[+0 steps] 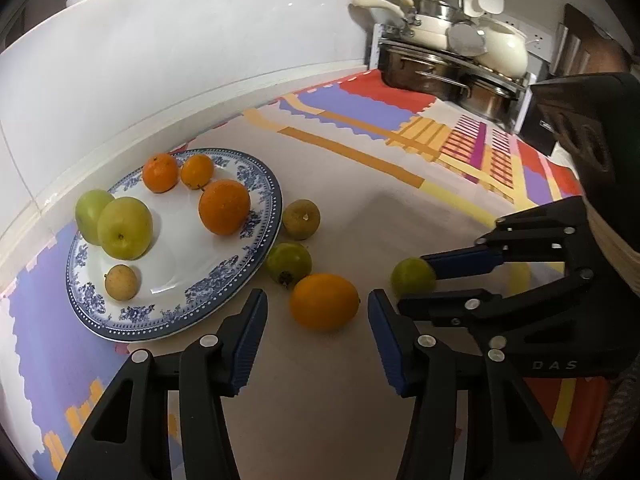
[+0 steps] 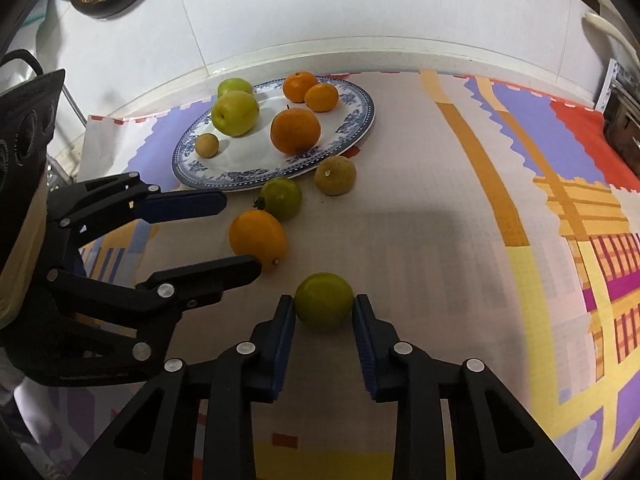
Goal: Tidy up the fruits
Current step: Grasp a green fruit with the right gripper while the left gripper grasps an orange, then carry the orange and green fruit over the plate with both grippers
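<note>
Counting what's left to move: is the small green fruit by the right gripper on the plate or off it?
Off. The green fruit sits on the patterned cloth, pinched between the right gripper pads, apart from the plate.

Counts: 1 plate (image 1: 256, 264). On it: 3 oranges (image 1: 224, 207), 2 green apples (image 1: 125, 227), 1 small tan fruit (image 1: 121, 281). Loose on bench (image 1: 320, 400): 1 orange-yellow fruit (image 1: 324, 301) between left tool (image 1: 318, 318) pads, 1 green fruit (image 2: 324, 301) between right tool (image 2: 324, 312) pads, 1 green tomato-like fruit (image 1: 289, 263) and 1 brownish fruit (image 1: 301, 219) beyond the left tool. 10 fruits total.
</note>
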A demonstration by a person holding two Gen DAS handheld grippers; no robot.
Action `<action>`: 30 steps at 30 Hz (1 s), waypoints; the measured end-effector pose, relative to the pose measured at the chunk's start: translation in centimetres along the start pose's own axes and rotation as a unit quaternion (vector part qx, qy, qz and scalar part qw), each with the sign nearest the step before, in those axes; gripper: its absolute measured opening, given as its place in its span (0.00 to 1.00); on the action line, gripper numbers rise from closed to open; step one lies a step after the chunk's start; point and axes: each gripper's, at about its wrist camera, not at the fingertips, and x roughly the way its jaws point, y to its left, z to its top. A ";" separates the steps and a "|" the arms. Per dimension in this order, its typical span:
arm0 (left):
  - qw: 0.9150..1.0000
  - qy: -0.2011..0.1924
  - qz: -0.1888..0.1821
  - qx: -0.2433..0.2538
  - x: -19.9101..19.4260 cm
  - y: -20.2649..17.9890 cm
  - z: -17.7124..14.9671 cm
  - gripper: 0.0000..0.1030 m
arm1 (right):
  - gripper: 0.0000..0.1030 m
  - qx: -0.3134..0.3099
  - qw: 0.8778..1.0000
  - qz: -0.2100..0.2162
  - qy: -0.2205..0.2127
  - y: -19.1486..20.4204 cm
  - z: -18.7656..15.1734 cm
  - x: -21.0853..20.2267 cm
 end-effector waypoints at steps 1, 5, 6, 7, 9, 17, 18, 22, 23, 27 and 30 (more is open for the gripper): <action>1.000 0.004 0.006 -0.004 0.2 0.0 0.1 0.47 | 0.30 0.001 1.000 -0.001 -0.001 -0.2 0.0 0.0; 1.000 0.011 0.011 -0.015 0.7 -0.2 0.2 0.45 | 0.30 0.011 1.000 -0.010 -0.008 -0.7 -0.1 -0.3; 1.000 0.012 0.012 -0.017 0.7 -0.3 0.1 0.44 | 0.30 0.011 1.000 -0.012 -0.010 -0.9 -0.2 -0.4; 1.000 0.013 0.014 -0.018 0.8 -0.4 0.1 0.44 | 0.30 0.012 1.000 -0.014 -0.011 -1.0 -0.2 -0.4; 0.999 0.011 0.014 -0.026 0.9 -0.4 0.1 0.40 | 0.30 0.015 1.000 -0.013 -0.012 -1.2 -0.1 -0.5; 0.998 0.011 0.034 -0.044 0.6 -0.9 0.0 0.37 | 0.30 0.018 1.000 -0.010 -0.017 -1.6 -0.1 -0.8; 0.998 0.009 0.038 -0.047 0.4 -0.9 -0.1 0.37 | 0.30 0.018 1.000 -0.009 -0.018 -1.6 -0.2 -0.8; 0.997 0.002 0.050 -0.065 -0.6 -1.0 -0.1 0.37 | 0.30 0.014 1.000 -0.003 -0.023 -1.5 -0.2 -1.2; 0.996 0.000 0.054 -0.068 -0.9 -1.0 -0.1 0.37 | 0.30 0.013 1.000 -0.001 -0.023 -1.5 -0.2 -1.3; 0.994 -0.013 0.072 -0.082 -2.1 -1.3 0.1 0.37 | 0.30 0.005 0.999 0.007 -0.032 -1.3 -0.1 -2.1; 0.992 -0.024 0.086 -0.092 -3.2 -1.6 0.3 0.37 | 0.30 -0.003 0.999 0.014 -0.041 -1.1 -0.1 -2.9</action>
